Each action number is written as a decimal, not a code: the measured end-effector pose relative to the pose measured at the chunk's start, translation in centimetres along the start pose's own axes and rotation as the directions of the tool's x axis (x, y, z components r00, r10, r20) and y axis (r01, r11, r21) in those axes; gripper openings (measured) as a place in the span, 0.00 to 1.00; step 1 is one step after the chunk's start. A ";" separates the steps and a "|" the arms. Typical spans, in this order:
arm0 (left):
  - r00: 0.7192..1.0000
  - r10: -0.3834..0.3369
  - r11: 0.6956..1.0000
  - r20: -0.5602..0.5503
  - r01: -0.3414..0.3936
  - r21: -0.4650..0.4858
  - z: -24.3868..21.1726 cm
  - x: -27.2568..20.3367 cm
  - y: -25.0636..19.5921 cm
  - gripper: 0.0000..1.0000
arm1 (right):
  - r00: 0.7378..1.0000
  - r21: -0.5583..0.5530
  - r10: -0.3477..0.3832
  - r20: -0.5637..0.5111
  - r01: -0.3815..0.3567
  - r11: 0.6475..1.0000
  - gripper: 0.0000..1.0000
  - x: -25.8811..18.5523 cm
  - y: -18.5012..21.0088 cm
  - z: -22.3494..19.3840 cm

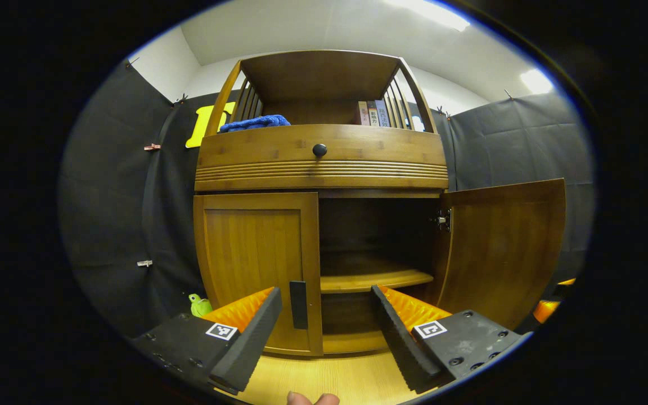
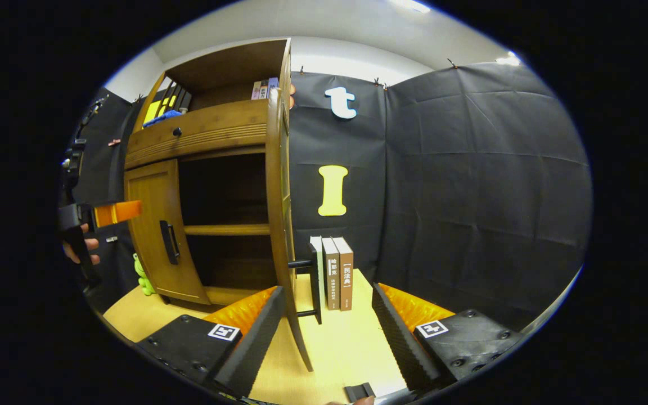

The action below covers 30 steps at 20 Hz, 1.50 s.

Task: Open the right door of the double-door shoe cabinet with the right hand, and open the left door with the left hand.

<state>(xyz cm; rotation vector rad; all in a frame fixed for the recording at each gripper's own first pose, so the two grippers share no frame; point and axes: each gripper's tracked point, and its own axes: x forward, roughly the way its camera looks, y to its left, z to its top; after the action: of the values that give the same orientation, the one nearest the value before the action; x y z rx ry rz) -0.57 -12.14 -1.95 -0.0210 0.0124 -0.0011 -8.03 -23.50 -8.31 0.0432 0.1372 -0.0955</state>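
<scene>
The wooden shoe cabinet [image 1: 321,169] faces me in the left gripper view. Its left door [image 1: 253,264] is closed, with a dark vertical handle [image 1: 298,304] near its inner edge. My left gripper [image 1: 324,337] is open, its fingers on either side of that handle but short of it. The right door [image 1: 504,247] stands swung wide, baring the inner shelf [image 1: 374,278]. In the right gripper view the right door [image 2: 280,225] shows edge-on with its handle [image 2: 314,281] between and beyond the fingers of my open right gripper [image 2: 327,337]. The left gripper [image 2: 99,215] and a hand appear far left.
A drawer with a round knob [image 1: 319,149] sits above the doors. A blue cloth [image 1: 253,122] and books [image 1: 373,113] lie on the top shelf. A green toy [image 1: 200,305] rests on the floor left of the cabinet. Three books [image 2: 335,273] stand against the wall right of it.
</scene>
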 end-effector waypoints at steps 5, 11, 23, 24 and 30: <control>1.000 -0.018 1.000 0.017 0.018 0.023 -1.0 1.9 1.3 0.98 | 0.998 -0.003 0.005 0.058 -0.004 1.000 0.97 -3.2 1.8 2.2; 0.999 -0.027 0.999 0.022 0.026 0.034 -3.6 4.8 3.4 0.98 | 0.996 -0.015 0.057 0.066 -0.056 0.998 1.00 -4.3 7.3 4.2; 1.000 -0.006 1.000 -0.029 0.007 0.031 -9.8 13.8 5.5 0.80 | 0.993 0.010 0.079 0.083 -0.081 0.997 0.92 -1.0 13.9 6.0; 1.000 0.003 0.999 -0.028 -0.002 0.032 -10.1 14.4 5.6 0.76 | 0.993 0.009 0.081 0.088 -0.083 0.997 0.92 -0.6 14.3 6.2; 0.997 0.035 0.999 -0.065 -0.034 0.006 -11.9 17.5 5.4 0.48 | 0.994 -0.011 0.083 0.077 -0.082 0.997 0.92 0.0 14.5 6.0</control>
<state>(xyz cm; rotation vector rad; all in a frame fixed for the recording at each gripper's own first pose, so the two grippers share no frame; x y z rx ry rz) 16.79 -7.02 -14.22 -0.0162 0.0782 0.0326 -5.79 -9.39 -1.86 0.0374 0.0584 -0.0142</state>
